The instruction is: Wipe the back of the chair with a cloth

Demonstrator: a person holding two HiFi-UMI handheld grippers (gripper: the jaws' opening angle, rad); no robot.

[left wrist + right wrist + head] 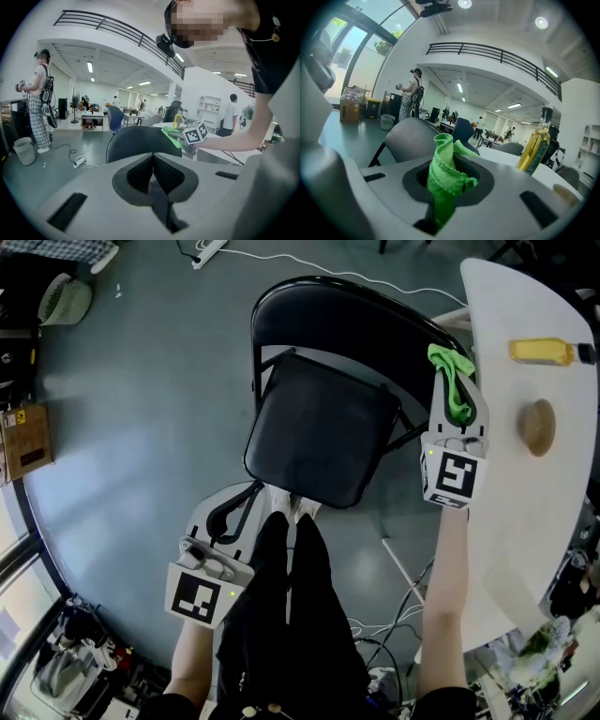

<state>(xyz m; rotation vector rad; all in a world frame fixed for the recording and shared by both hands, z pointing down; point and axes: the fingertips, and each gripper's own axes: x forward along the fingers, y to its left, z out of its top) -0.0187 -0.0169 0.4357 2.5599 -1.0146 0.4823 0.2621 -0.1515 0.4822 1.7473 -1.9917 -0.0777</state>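
Observation:
A black chair (319,427) stands in front of me, its curved backrest (356,310) on the far side. My right gripper (457,390) is shut on a green cloth (453,381) and holds it at the backrest's right end. In the right gripper view the cloth (446,180) bunches up between the jaws, with the backrest (410,136) just behind it. My left gripper (225,512) hangs low at the near left of the seat, shut with nothing in it. The left gripper view shows the backrest (136,143), the cloth (172,137) and the right gripper beyond the closed jaws.
A white table (534,456) runs along the right, close to the right gripper, with an oil bottle (544,352) and a round wooden piece (538,426) on it. A white cable (309,263) lies on the grey floor beyond the chair. A cardboard box (26,442) stands far left.

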